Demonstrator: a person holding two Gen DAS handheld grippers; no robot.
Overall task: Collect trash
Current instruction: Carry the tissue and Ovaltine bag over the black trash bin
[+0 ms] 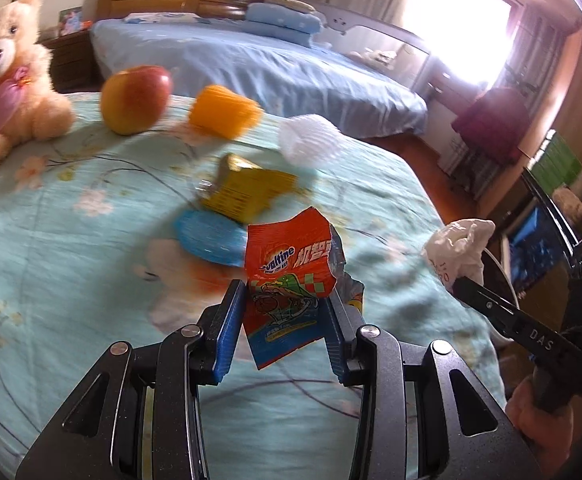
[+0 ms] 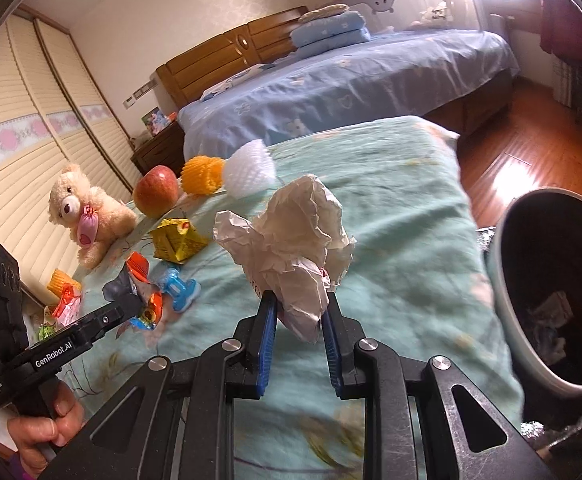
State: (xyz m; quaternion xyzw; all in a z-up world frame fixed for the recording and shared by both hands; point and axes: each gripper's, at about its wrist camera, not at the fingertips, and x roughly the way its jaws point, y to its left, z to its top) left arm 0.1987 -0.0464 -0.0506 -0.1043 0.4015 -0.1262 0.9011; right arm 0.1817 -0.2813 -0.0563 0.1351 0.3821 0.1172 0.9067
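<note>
**Two pieces of trash in the grippers, bin at the right**

The left gripper (image 1: 285, 304) is pinching an orange snack wrapper (image 1: 291, 268) and the right gripper (image 2: 299, 312) is clamping a crumpled white paper (image 2: 291, 240) — both lifted clear of the bedspread (image 2: 391, 208), presumably for carrying to the dark bin (image 2: 507, 280) just beside the bed. An apple (image 2: 156, 196), teddy bear (image 2: 83, 212) and yellow carton (image 2: 177, 244) are lying behind; nothing is blocking the bin's mouth.

Bed (image 2: 391, 208) under turquoise floral cover, bearing teddy bear (image 2: 87, 212), apple (image 2: 156, 196), orange foam net (image 2: 203, 174), white foam net (image 2: 251, 168), yellow carton (image 2: 177, 240), blue toy (image 2: 179, 288).
</note>
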